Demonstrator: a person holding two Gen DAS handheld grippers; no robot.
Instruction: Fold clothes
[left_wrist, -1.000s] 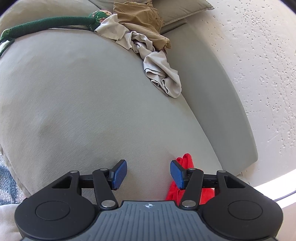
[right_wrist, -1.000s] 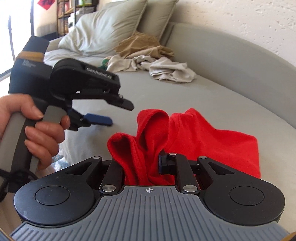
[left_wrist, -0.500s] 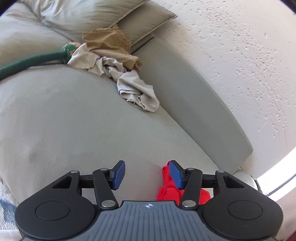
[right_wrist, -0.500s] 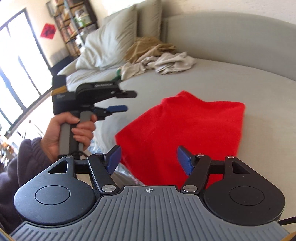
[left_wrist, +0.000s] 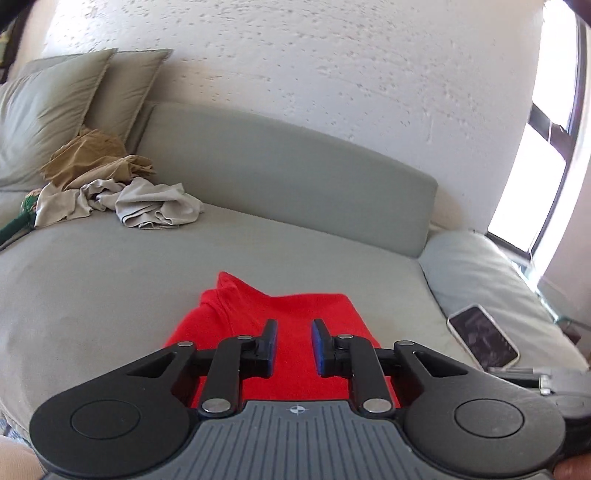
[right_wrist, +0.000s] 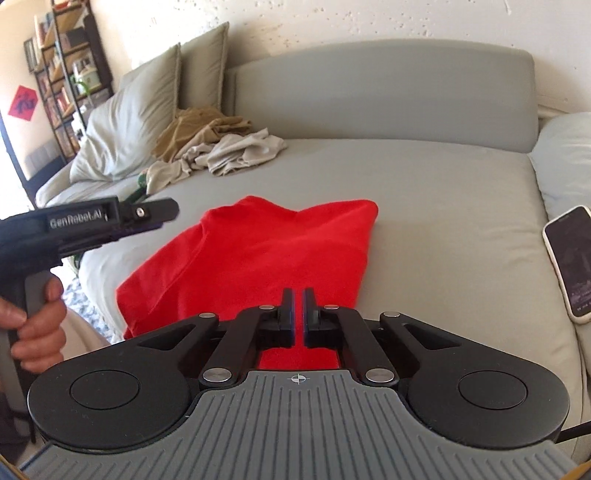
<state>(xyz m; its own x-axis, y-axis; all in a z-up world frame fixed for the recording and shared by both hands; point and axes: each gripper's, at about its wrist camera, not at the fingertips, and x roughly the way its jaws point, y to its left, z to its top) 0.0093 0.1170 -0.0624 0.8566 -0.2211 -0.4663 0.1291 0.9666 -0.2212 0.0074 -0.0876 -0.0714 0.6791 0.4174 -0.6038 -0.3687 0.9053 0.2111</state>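
Jaws of right gripper (right_wrist: 298, 295) just closed, empty, left gripper (left_wrist: 293, 326) narrowed to a gap, empty, red garment (right_wrist: 258, 251) folded on sofa (right_wrist: 424, 192).

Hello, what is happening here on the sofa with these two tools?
A person is folding clothes with a handheld gripper in each hand. A red garment lies folded flat on the grey sofa, and neither gripper holds it. The right gripper is shut and empty above its near edge. The left gripper has just been closing, with nothing between its pads. A pile of unfolded beige clothes waits near the pillows, and a phone lies at the right.
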